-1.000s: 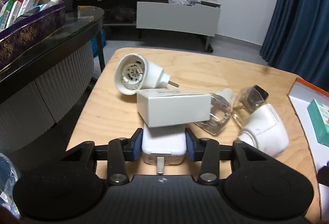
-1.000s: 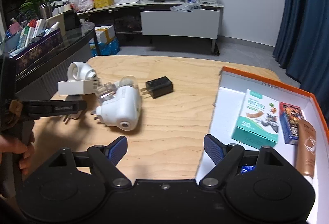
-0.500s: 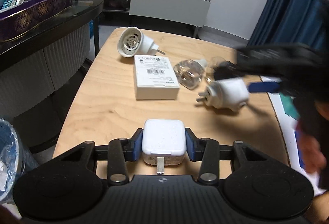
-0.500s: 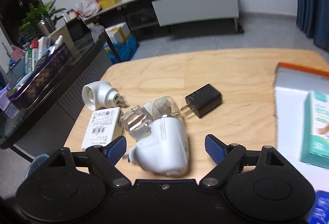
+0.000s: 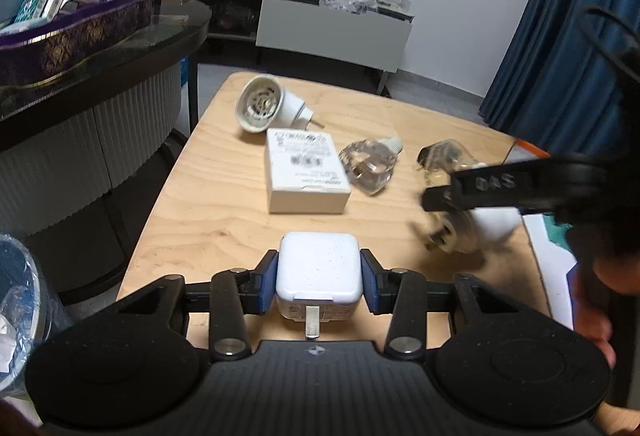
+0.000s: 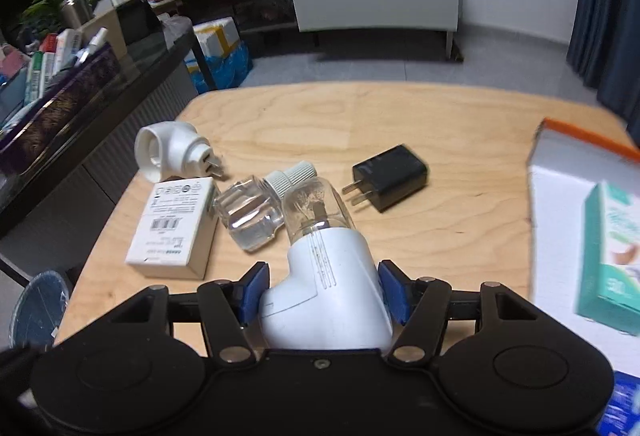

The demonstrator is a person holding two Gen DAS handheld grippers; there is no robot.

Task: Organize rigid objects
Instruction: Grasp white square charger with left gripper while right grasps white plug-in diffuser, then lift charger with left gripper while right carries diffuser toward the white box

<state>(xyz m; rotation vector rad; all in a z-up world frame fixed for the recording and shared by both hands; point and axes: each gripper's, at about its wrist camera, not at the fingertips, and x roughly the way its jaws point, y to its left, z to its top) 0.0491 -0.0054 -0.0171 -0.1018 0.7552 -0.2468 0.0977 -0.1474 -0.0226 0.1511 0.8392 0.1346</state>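
Now my right gripper [image 6: 320,290] has just been closing, and its blue pads sit against the white plastic plug-in vaporiser with the clear bottle [image 6: 326,276], near the front edge of the wooden tabletop [image 6: 400,115], where half a second ago they stood wide around it. My left gripper [image 5: 319,286] stays clamped on the white square charger [image 5: 319,278], drawn back from the white flat box [image 5: 304,175]. Both hands look loaded for the orange-rimmed white tray [image 6: 560,195] at the right edge.
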